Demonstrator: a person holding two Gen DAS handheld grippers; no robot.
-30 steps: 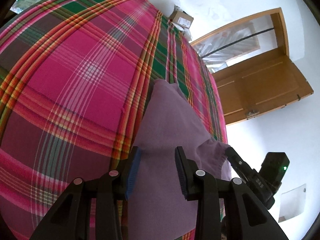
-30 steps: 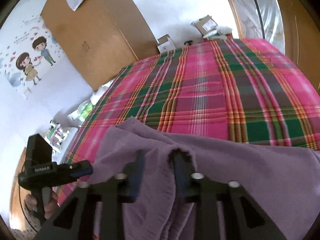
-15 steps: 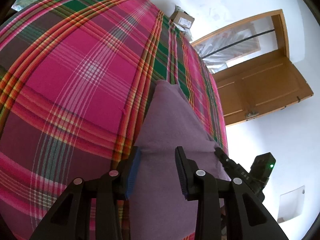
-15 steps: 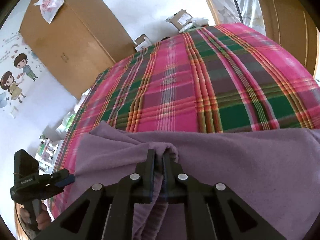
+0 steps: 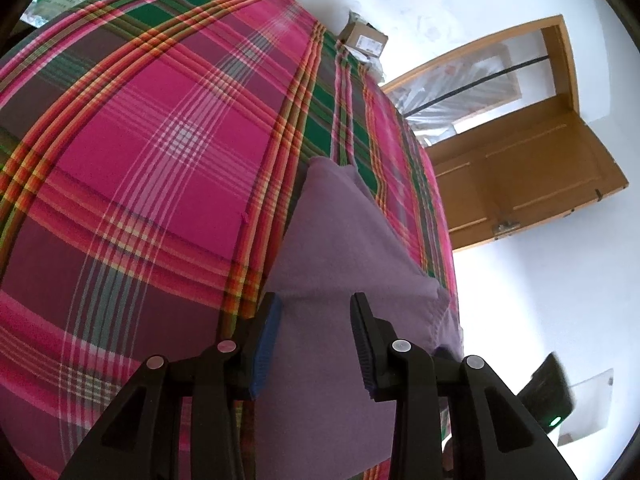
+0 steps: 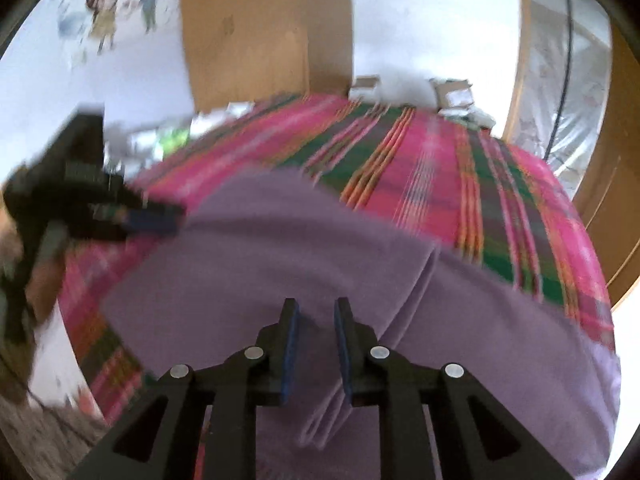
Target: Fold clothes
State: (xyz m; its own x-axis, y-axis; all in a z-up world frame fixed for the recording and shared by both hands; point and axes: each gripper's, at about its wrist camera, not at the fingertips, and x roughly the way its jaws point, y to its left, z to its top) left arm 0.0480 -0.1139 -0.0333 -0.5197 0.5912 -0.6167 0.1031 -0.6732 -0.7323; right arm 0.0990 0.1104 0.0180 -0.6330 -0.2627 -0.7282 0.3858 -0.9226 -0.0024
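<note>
Folding is judged to be mid-course: a purple garment (image 5: 340, 248) is laid on the plaid bedspread (image 5: 140, 152) near its edge. The left gripper (image 5: 316, 320) is held wide apart over the cloth, nothing being clamped; the right gripper (image 6: 316, 320) is parted narrowly, with no fabric pinched (blur noted). An edge must next be gripped. The garment's long axis is seen running along the bed's near edge.
</note>
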